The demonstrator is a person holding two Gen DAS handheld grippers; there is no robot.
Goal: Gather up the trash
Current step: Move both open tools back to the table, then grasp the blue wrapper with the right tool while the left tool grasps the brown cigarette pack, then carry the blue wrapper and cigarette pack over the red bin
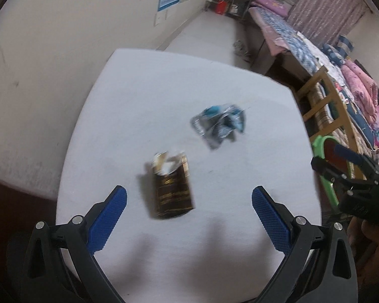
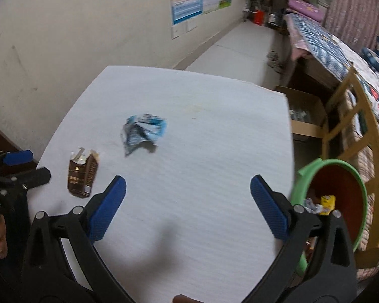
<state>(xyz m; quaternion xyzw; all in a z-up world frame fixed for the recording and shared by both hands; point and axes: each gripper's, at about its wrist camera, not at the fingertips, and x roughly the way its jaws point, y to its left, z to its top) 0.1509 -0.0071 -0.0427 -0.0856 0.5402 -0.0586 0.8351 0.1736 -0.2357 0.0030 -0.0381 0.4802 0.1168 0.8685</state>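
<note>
A torn brown carton (image 1: 172, 185) lies on the white table (image 1: 164, 88), just ahead of my open left gripper (image 1: 189, 197) and between its fingers' lines. A crumpled blue and silver wrapper (image 1: 218, 123) lies farther off to the right. In the right wrist view the carton (image 2: 83, 174) is at the left and the wrapper (image 2: 144, 131) ahead left of my open, empty right gripper (image 2: 188, 189). The green bin (image 2: 341, 166) with a red inside stands beside the table's right edge and holds some trash (image 2: 321, 204).
A wall runs along the table's left side. A wooden chair (image 2: 351, 116), a cardboard box (image 2: 303, 111) and a bed (image 1: 315, 50) stand to the right. The right gripper (image 1: 351, 174) shows at the right edge of the left wrist view, and the left gripper (image 2: 15, 166) at the left edge of the right wrist view.
</note>
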